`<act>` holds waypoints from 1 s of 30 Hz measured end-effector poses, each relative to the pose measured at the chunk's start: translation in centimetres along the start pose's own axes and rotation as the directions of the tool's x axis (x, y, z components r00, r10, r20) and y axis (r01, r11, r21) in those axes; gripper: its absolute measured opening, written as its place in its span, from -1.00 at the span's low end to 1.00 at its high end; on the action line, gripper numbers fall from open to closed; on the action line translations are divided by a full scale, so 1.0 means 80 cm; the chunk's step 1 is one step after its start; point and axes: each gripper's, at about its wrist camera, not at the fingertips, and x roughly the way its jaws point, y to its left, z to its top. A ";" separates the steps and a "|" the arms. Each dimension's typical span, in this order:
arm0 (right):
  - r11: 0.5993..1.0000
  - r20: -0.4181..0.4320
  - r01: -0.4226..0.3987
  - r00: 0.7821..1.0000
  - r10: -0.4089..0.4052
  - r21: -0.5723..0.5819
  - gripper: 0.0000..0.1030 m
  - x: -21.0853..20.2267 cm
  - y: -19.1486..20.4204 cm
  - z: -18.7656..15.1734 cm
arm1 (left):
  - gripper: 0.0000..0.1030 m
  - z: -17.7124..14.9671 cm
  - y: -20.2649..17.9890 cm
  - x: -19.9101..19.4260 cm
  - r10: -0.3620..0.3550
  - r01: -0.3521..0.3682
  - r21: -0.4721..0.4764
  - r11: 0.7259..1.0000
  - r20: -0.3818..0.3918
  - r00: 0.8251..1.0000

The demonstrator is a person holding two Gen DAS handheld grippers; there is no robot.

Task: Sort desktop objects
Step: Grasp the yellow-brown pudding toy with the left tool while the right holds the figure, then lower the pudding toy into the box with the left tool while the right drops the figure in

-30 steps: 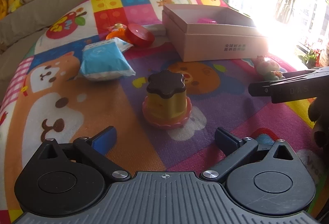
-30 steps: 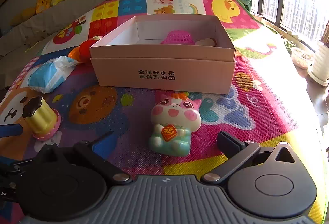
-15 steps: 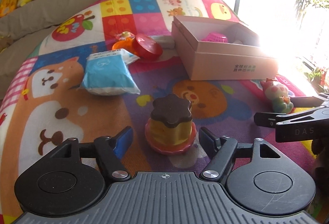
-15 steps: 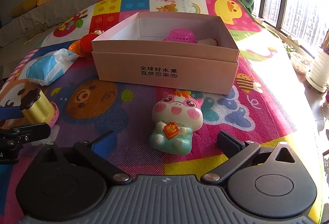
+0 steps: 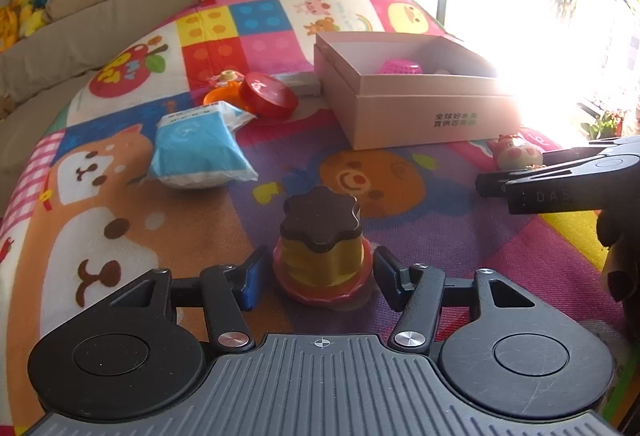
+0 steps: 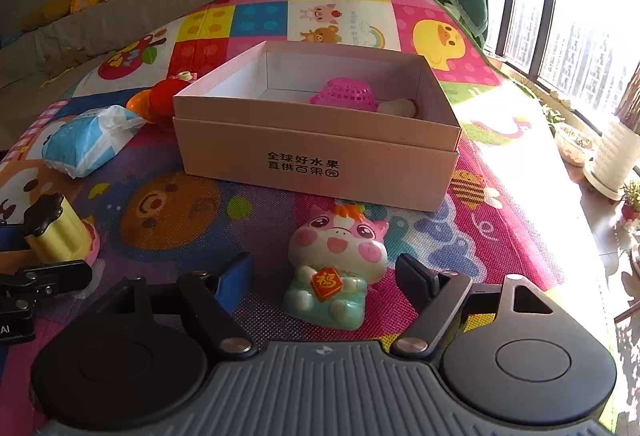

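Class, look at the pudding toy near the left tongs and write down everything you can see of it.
The pudding toy is a fluted yellow body under a glossy dark brown, scalloped top, standing on a pink-red ruffled base. It looks like plastic. It stands upright on the mat, apart from the other toys, between the fingers of the open left tongs. Whether the pads touch it cannot be told. The right-wrist view shows it at the left edge, still on the mat.
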 end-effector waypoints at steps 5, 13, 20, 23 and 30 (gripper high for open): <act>0.999 -0.047 -0.052 0.998 0.052 0.001 -0.07 -0.009 -0.003 0.012 | 0.18 -0.003 0.007 -0.008 -0.003 0.003 -0.017 1.000 -0.001 1.000; 0.984 0.055 -0.172 0.983 0.175 -0.054 -0.08 -0.109 -0.018 0.048 | 0.18 0.040 0.006 -0.044 -0.073 0.071 0.025 0.997 0.105 0.992; 0.997 0.282 -0.078 0.956 0.083 -0.029 -0.08 -0.164 -0.058 0.119 | 0.18 0.154 -0.028 -0.030 -0.115 0.076 0.137 0.988 0.299 0.947; 0.998 0.297 -0.059 0.953 0.061 -0.015 -0.08 -0.145 -0.067 0.142 | 0.18 0.199 -0.046 0.001 -0.150 0.102 0.163 0.981 0.314 0.938; 0.995 0.197 -0.070 0.979 0.056 0.066 -0.04 -0.050 -0.085 0.178 | 0.65 0.203 -0.034 0.045 -0.127 0.106 0.090 0.990 0.268 0.955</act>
